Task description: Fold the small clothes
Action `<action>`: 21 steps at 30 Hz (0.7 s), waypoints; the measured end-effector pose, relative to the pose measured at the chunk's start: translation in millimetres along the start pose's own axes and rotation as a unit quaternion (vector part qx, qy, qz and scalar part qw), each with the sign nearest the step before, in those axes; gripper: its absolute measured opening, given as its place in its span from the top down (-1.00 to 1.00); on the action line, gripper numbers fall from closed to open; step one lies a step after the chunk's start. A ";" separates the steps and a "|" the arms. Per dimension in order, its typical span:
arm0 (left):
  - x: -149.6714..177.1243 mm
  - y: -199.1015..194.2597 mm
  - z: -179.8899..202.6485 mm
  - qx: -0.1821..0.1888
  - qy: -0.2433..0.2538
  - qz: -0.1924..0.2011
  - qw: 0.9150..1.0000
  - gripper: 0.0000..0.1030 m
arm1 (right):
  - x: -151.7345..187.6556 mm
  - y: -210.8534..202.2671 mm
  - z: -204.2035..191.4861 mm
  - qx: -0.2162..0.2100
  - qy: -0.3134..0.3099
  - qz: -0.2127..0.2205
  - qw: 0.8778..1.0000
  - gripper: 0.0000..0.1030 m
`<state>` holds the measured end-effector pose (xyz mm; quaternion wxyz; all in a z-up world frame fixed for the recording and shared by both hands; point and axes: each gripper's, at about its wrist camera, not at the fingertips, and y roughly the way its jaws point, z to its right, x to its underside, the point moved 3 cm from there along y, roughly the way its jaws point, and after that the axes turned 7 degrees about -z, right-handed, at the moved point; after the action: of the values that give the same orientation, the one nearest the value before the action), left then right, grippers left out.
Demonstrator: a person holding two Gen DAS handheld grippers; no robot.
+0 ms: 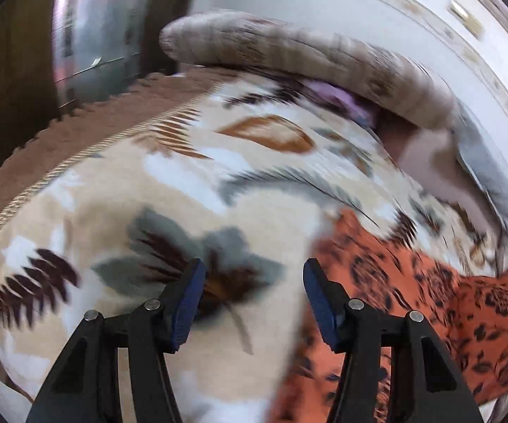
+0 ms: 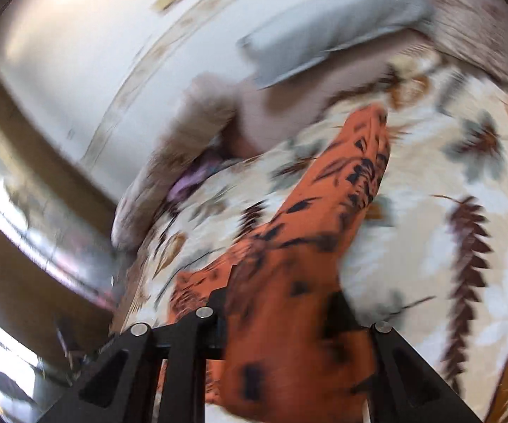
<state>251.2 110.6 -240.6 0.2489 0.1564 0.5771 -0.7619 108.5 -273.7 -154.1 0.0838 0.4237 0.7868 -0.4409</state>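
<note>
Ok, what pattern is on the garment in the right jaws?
Orange cloth with a dark floral and leaf print, shown best in the right wrist view.

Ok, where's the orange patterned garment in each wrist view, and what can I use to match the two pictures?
Left wrist view: the orange patterned garment lies at lower right on the leaf-print bedspread, just right of the open left claw.
Right wrist view: the garment runs from bottom centre up to the middle, draped over and gripped by the right claw.
Shared landmark: the grey pillow at the bedspread's far edge.
</note>
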 end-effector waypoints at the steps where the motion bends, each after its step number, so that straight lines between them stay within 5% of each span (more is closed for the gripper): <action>1: -2.8 -3.2 -9.6 -0.007 -0.008 0.002 1.000 -0.13 | 5.8 9.0 -19.9 0.001 -0.015 -0.010 1.000 0.60; 5: -3.0 -2.6 -43.5 -0.011 -0.031 -0.011 0.999 -0.13 | 40.5 58.8 -73.1 0.004 -0.052 -0.069 0.996 0.59; 8: -1.2 -1.7 -59.4 -0.008 -0.036 -0.018 0.999 -0.13 | 74.7 108.0 -94.9 -0.001 -0.053 -0.142 0.988 0.40; 10: -1.7 -4.1 -67.6 -0.007 -0.041 -0.014 0.999 -0.13 | 99.6 141.1 -102.7 -0.035 -0.032 -0.200 0.979 -0.27; 11: -1.5 -6.2 -71.1 -0.003 -0.044 -0.012 0.999 -0.13 | 108.3 149.8 -106.2 -0.049 -0.029 -0.216 0.975 -0.38; 13: -1.0 -10.5 -75.0 0.014 -0.048 -0.007 0.999 -0.13 | 117.0 150.0 -113.0 -0.051 -0.044 -0.202 0.977 -0.48; 17: 0.5 -20.9 -60.0 0.077 -0.029 0.002 0.997 -0.13 | 108.6 119.0 -110.7 -0.147 -0.048 -0.204 0.967 -0.48; 21: 10.9 -36.2 -19.9 0.161 0.033 0.007 0.986 -0.14 | 81.5 66.2 -67.7 -0.140 -0.034 -0.116 0.983 -0.45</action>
<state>220.9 135.1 -223.0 0.2071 0.2234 0.4535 -0.8376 122.7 -156.8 -196.2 0.1173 0.2983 0.8812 -0.3474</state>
